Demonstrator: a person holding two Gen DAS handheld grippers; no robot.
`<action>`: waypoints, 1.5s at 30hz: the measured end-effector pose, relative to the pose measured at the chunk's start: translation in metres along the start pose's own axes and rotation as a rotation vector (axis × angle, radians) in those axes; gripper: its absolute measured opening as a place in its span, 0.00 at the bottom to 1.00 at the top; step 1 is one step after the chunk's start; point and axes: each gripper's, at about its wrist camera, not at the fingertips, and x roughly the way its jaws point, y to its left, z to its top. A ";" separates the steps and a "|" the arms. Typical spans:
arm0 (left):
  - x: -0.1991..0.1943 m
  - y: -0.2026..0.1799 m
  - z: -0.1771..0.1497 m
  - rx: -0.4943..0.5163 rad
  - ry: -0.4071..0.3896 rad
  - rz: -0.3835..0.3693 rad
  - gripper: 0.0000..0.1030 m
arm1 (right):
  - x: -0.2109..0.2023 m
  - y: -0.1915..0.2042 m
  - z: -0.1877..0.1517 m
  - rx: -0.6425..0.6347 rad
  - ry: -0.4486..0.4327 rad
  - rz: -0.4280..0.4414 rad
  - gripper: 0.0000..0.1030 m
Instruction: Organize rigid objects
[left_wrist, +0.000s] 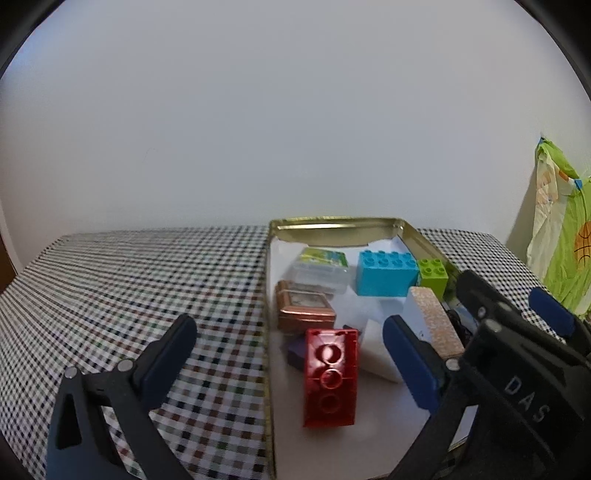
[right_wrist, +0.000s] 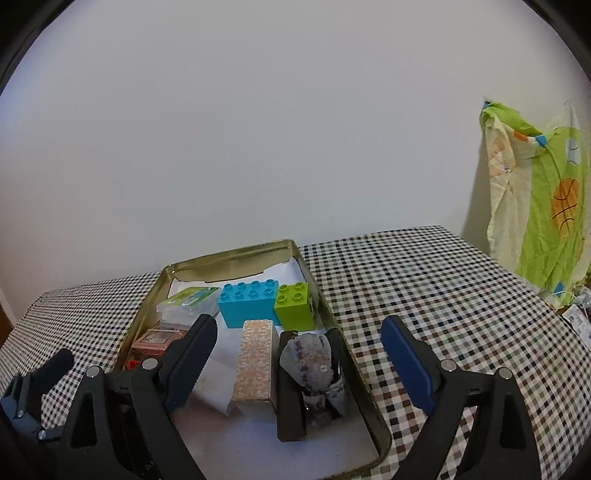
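Left gripper (left_wrist: 291, 354): jaws spread wide, nothing clamped. The red brick (left_wrist: 331, 376) lies in the gap between the fingers, nearer the right one, touching neither (its hollow underside faces the camera). The left finger stands over the checked cloth (left_wrist: 129, 277), outside the tin (left_wrist: 332, 223); the right finger stands over the tin's interior.

Right gripper (right_wrist: 299, 354): jaws spread wide, nothing clamped. The patterned box (right_wrist: 255, 362) and a black clip with grey cloth (right_wrist: 314, 363) lie in the gap between the fingers, clear of both pads. The left finger stands over the tin; the right finger stands over the cloth beyond the tin's right wall.

Tin, contents as read from the right wrist view, with the tin as the dial:
- 12 o'clock: blue brick (right_wrist: 248, 302), studs up.
- 1 o'clock: green brick (right_wrist: 294, 304), touching the blue brick's right end.
- 10 o'clock: clear case (right_wrist: 186, 304) with a green label.
- 9 o'clock: copper tin (right_wrist: 157, 341), just in front of the clear case.
- 8 o'clock: the red brick, mostly hidden behind the left finger.
- Centre: patterned box, lying lengthwise on white paper (right_wrist: 218, 387).
- 4 o'clock: black clip and grey cloth, just beside the box.

A printed green fabric (right_wrist: 543, 206) hangs at 3 o'clock, off the table.
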 end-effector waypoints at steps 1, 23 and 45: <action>-0.003 0.001 0.000 0.004 -0.013 0.005 0.99 | -0.002 0.000 -0.001 0.005 -0.004 -0.005 0.90; -0.039 0.036 -0.006 -0.021 -0.155 0.037 0.99 | -0.030 0.006 -0.014 0.021 -0.090 -0.082 0.90; -0.067 0.051 -0.015 0.001 -0.220 -0.015 0.99 | -0.066 0.027 -0.029 -0.028 -0.189 -0.133 0.94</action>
